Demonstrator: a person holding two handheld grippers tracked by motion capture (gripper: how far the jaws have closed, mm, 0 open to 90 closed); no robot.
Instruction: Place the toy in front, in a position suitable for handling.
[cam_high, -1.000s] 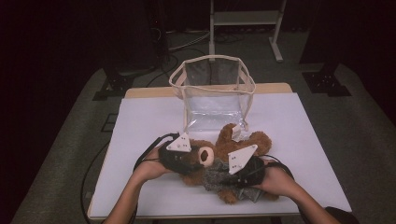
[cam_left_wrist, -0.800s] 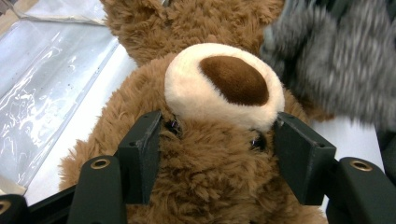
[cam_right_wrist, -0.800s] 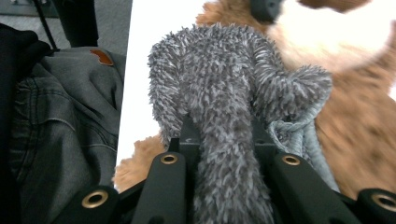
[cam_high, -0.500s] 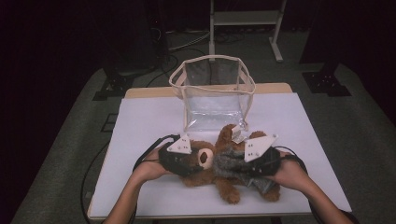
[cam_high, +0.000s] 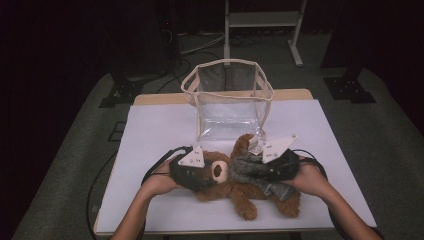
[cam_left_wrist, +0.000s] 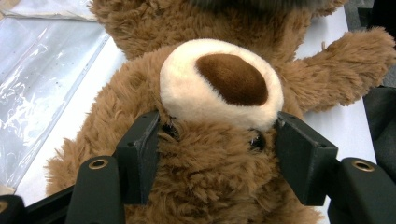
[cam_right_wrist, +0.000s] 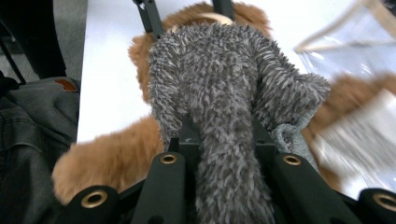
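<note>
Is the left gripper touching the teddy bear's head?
Touching. In the left gripper view, the left gripper has both black jaws pressed into the teddy bear's head.

My left gripper (cam_left_wrist: 215, 154) shows matte black jaws with brass-coloured rivets, and between them sits the teddy bear (cam_left_wrist: 210, 186), warm caramel brown, its muzzle cream with a dark chocolate nose. My right gripper (cam_right_wrist: 227, 154) is black too, its pads closed on a grey garment (cam_right_wrist: 224, 93), shaggy charcoal flecked with paler grey. At twelve o'clock from the bear stands the bag (cam_high: 230, 107), clear plastic with beige trim. The table cover (cam_high: 155, 130) is plain pale lavender-white. Each gripper's top plate is light grey.
</note>
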